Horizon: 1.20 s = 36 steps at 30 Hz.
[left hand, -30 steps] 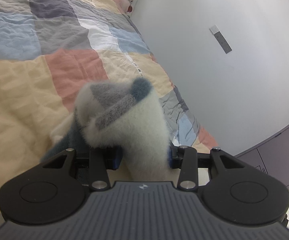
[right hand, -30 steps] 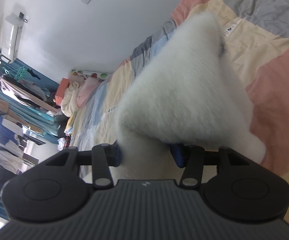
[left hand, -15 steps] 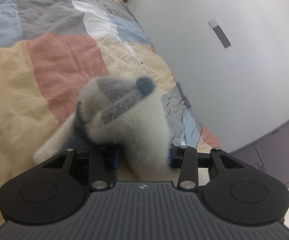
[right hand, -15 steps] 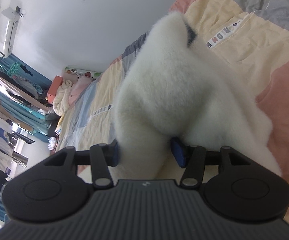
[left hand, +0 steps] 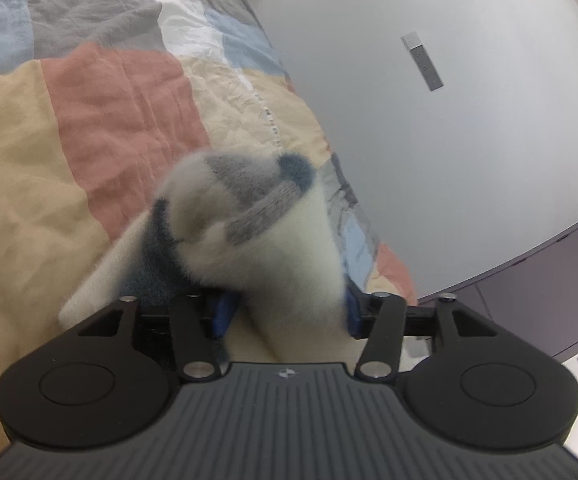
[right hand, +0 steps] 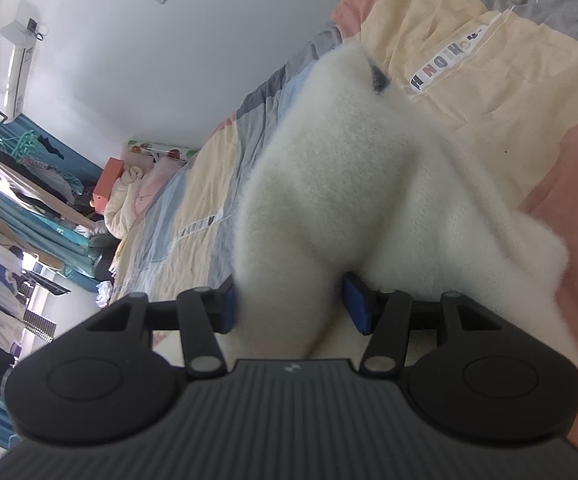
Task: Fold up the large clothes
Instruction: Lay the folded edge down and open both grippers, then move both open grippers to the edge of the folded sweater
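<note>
In the left wrist view the left gripper [left hand: 285,312] fills the lower frame, its blue pads [left hand: 221,312] just above the black housing. A bunched fold of the fluffy white sweater [left hand: 289,264] rises between them at centre. The jaws have just been opening; the left-hand pad now stands off the fabric while the right-hand one is half buried in fuzz, so the grip looks let go. The fold shows a grey ribbed band and dark blue patches, and one white flap trails to the lower left onto the quilt [left hand: 89,120]. The quilt, patched in yellow, salmon, grey and pale blue, runs to the upper left. A pale wall [left hand: 449,140] with a socket strip [left hand: 423,62] takes the upper right, and a dark cabinet [left hand: 549,292] sits at the right edge.

In the right wrist view the right gripper [right hand: 289,306] sits low in the frame, both blue pads pressed into a thick wad of sweater [right hand: 349,168] that rises at centre; it is clenched on it. More sweater spreads to the right over the quilt [right hand: 489,80], which carries a lettered label [right hand: 441,68]. Pillows [right hand: 137,192] lie at the far end, centre left. Hanging clothes [right hand: 21,176] crowd the left edge, with an air conditioner [right hand: 17,64] at the upper left.
</note>
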### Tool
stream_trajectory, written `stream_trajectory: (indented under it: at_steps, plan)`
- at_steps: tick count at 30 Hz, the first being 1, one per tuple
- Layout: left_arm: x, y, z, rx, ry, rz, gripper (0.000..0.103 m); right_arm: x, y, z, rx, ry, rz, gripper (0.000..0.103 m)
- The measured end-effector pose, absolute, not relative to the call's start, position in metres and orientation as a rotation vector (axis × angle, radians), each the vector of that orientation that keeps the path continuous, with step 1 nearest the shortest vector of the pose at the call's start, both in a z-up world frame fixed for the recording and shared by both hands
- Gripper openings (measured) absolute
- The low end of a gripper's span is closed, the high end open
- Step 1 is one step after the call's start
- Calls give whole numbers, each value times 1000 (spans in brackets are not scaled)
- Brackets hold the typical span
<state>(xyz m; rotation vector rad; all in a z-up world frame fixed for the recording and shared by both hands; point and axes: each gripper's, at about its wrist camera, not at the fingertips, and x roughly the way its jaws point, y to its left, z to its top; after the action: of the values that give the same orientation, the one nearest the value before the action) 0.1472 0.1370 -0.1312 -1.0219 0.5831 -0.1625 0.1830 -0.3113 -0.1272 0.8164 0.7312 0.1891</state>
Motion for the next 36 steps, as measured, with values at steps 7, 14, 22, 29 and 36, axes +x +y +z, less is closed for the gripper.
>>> stream_trajectory:
  at_steps: [7, 14, 22, 29, 36]
  plan:
    - [99, 124, -103, -962, 532, -173, 69, 140, -321, -107, 784, 693, 237, 60]
    - [117, 81, -74, -678, 572, -182, 69, 121, -291, -78, 509, 609, 264, 60]
    - [152, 54, -84, -362, 657, -74, 69, 166, -256, -82, 278, 658, 322, 60]
    - [183, 69, -102, -257, 691, -26, 69, 197, -229, -108, 126, 737, 314, 59]
    - [202, 70, -125, -230, 700, -29, 70, 220, -215, -132, 43, 716, 305, 64]
